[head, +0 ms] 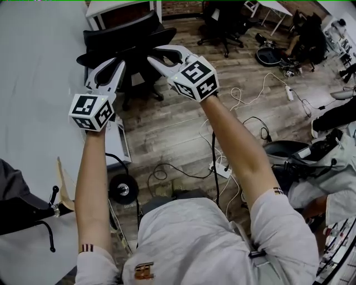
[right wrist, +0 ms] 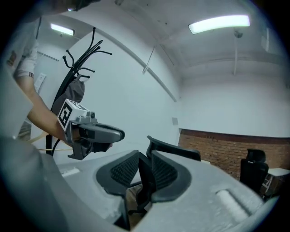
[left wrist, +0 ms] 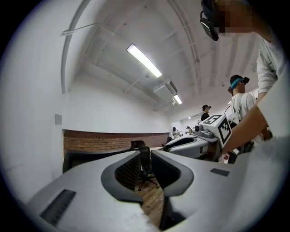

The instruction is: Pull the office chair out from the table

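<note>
Office chair (head: 125, 36), black, stands on the wood floor (head: 167, 133) at the far end of the room. It is right up by the white worktop (head: 114, 6). I cannot tell if it touches the worktop. It has not been pulled out yet.

I think the chair will be a bit heavy. But it looks like the kind that rolls, so a slow, steady pull should move it. The top edge of its tall back looks hard and stiff. That seems the best place to take hold, one side for each hand. A grip up high could tip the chair if the pull is too quick.

The left tongs (head: 115, 64) and the right tongs (head: 156, 53) are held up side by side. Both point at the chair and are well apart from it. Both are nearly closed, with only a thin gap, and they hold nothing. The chair shows far off through each gap. The tongs would need to open wider to fit over the chair's back.

White and black cables (head: 245, 100) lie on the floor nearer the person. The chair could catch on them if it rolls that far.
</note>
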